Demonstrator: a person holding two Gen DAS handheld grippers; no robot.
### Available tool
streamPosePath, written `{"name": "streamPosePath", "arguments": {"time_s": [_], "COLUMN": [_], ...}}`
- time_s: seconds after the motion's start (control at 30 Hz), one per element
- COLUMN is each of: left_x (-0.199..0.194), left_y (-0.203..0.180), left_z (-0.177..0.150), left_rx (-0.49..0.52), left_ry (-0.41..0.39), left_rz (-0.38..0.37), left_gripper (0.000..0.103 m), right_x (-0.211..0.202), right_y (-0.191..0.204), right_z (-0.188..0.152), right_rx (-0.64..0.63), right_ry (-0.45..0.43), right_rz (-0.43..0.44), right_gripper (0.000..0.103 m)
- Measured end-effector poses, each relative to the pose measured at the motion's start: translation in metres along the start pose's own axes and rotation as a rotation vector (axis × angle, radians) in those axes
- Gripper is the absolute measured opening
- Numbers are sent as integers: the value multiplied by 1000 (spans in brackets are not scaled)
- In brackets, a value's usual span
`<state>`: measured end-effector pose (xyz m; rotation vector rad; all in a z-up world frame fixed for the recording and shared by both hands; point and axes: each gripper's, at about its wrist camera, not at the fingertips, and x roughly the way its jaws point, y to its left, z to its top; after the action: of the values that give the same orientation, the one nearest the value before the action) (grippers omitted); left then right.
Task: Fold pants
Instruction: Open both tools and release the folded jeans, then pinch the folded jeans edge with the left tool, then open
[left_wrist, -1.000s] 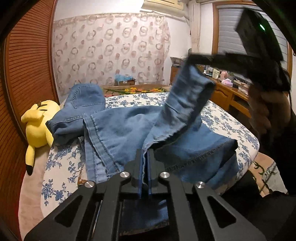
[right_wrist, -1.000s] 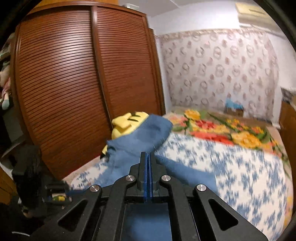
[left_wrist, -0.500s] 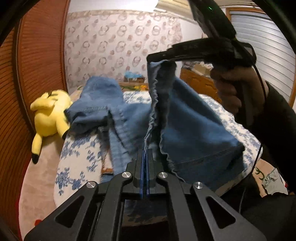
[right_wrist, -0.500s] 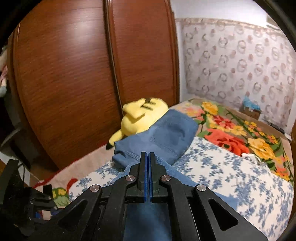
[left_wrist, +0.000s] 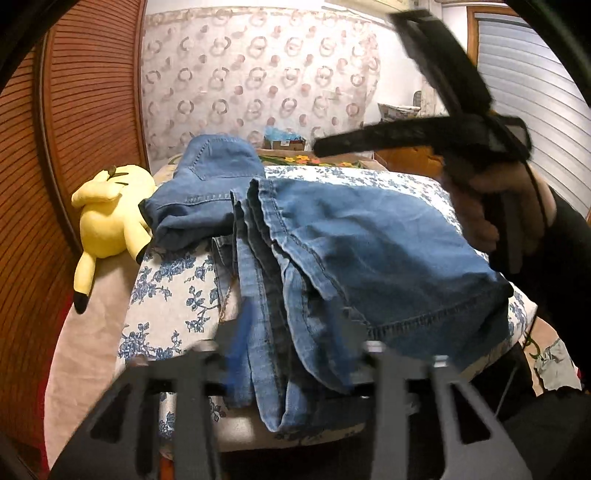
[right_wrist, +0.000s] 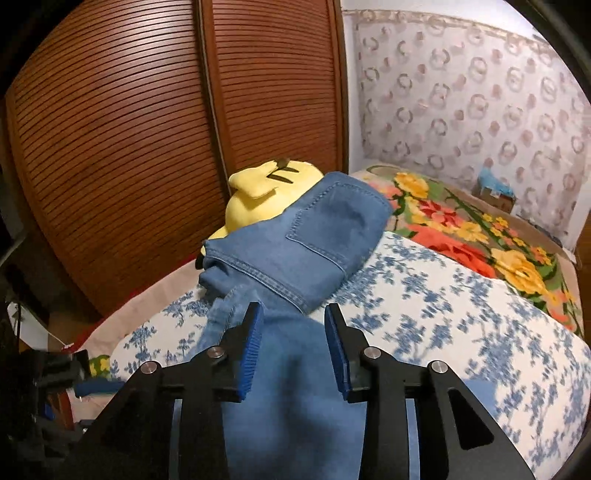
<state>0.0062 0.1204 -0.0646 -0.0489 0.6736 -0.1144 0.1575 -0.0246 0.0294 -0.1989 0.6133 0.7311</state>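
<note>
Floral bed — pants folded double

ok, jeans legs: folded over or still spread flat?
Folded over: the jeans legs lie doubled on themselves, hems stacked near the waist end, on the bed.

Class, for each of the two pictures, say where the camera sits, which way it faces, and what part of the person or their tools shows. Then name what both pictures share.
Left wrist view: sits on the left hand-held gripper, facing along the bed toward the patterned curtain; shows the person's right hand.
Right wrist view: sits on the right hand-held gripper, jaws open, facing the wooden wardrobe; no hand visible.
Shared: the jeans, yellow plush toy and curtain.
</note>
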Motion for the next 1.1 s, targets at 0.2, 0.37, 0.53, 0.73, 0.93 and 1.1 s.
{"name": "streamPosePath", "arguments": {"time_s": [0.2, 0.37, 0.53, 0.73, 0.93, 1.1], "left_x": [2, -1, -2, 9, 22, 17], "left_y": [-2, -8, -18, -31, -32, -35], "left_z": [3, 4, 3, -3, -10, -9], "left_rx": [-5, 5, 27, 52, 54, 65], "left_ry": [-4, -19, -27, 19, 74, 69], "left_rz": [12, 2, -44, -93, -82, -88], "left_gripper": [61, 61, 55, 44, 44, 34], "right_x": [-36, -61, -89, -115, -132, -133], "right_y": [3, -1, -3, -13, -21, -24], "right_z": [-33, -61, -91, -127, -145, -153], "right_rx": [9, 49, 75, 148, 211, 243], "right_ry": [-24, -35, -38, -11, -5, 6], "right_rz": [-34, -46, -103, -175, -207, -207], "right_gripper": [39, 42, 50, 53, 54, 55]}}
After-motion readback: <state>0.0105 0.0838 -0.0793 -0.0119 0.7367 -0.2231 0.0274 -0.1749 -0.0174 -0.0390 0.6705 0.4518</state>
